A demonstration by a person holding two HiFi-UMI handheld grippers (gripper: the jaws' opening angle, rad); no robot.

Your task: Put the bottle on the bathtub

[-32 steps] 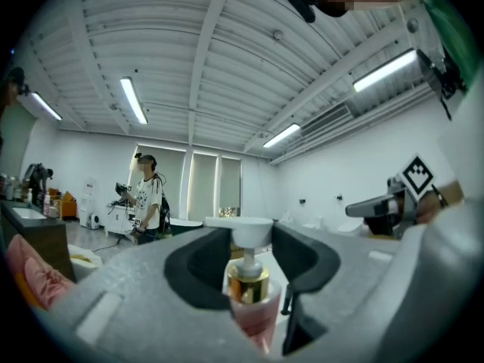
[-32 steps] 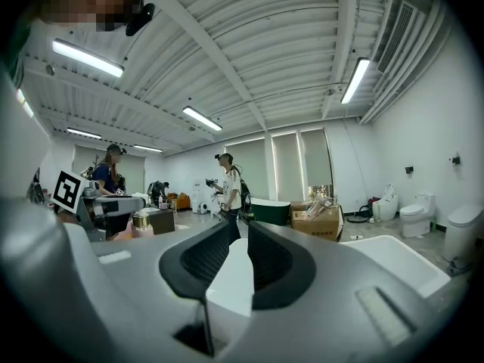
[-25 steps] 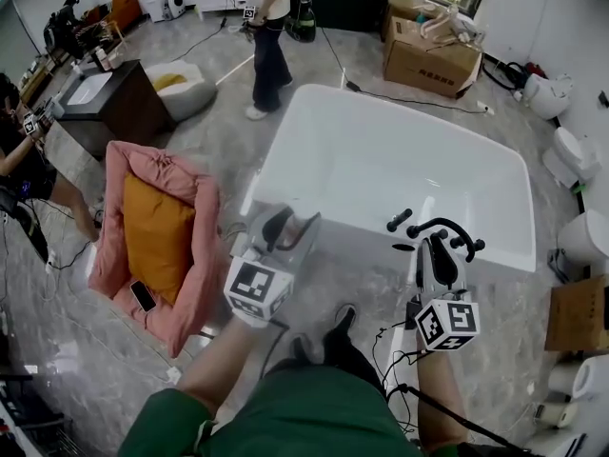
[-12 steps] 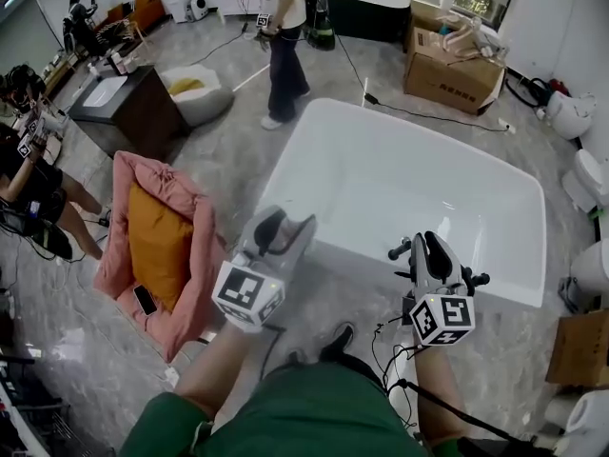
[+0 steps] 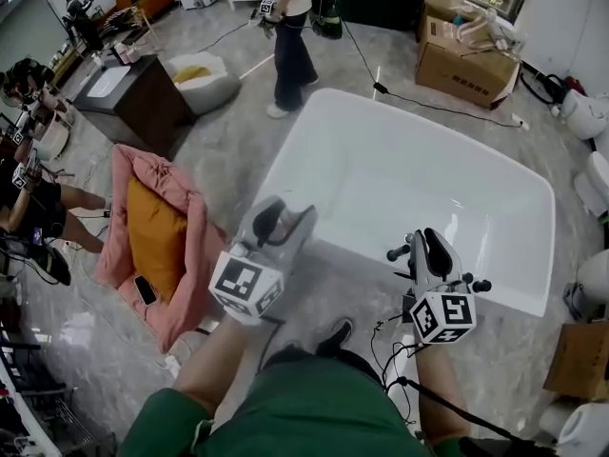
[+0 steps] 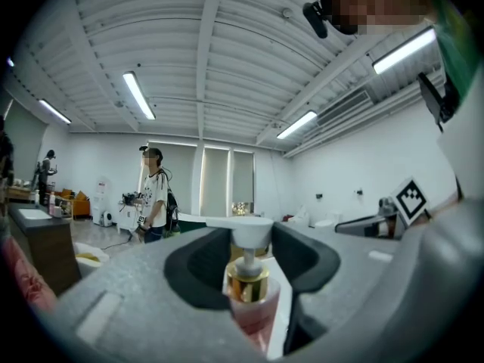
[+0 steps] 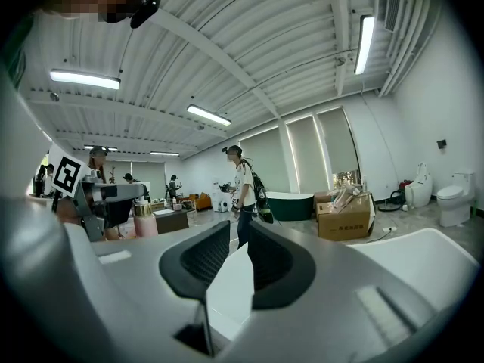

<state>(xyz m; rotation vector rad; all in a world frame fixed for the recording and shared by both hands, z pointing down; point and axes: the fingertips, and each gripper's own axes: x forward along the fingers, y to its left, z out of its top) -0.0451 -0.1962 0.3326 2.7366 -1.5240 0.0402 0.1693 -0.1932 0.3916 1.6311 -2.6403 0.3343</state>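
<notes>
A pink pump bottle with a gold collar and white pump head stands upright between the jaws of my left gripper, which is shut on it. In the head view the gripper's body hides the bottle. The right gripper view shows that bottle to the left, in the other gripper. The white bathtub lies just ahead of both grippers, its near rim below their tips. My right gripper hangs over the tub's near rim, its jaws together with nothing held.
A pink pet bed with an orange cushion and a phone lies on the floor to the left. A person stands beyond the tub. A cardboard box, a dark cabinet and toilets ring the room.
The head view has shifted, so the tub now reaches further right and sits closer. Both grippers keep their poses at the near rim. The person beyond the tub has drifted right.
</notes>
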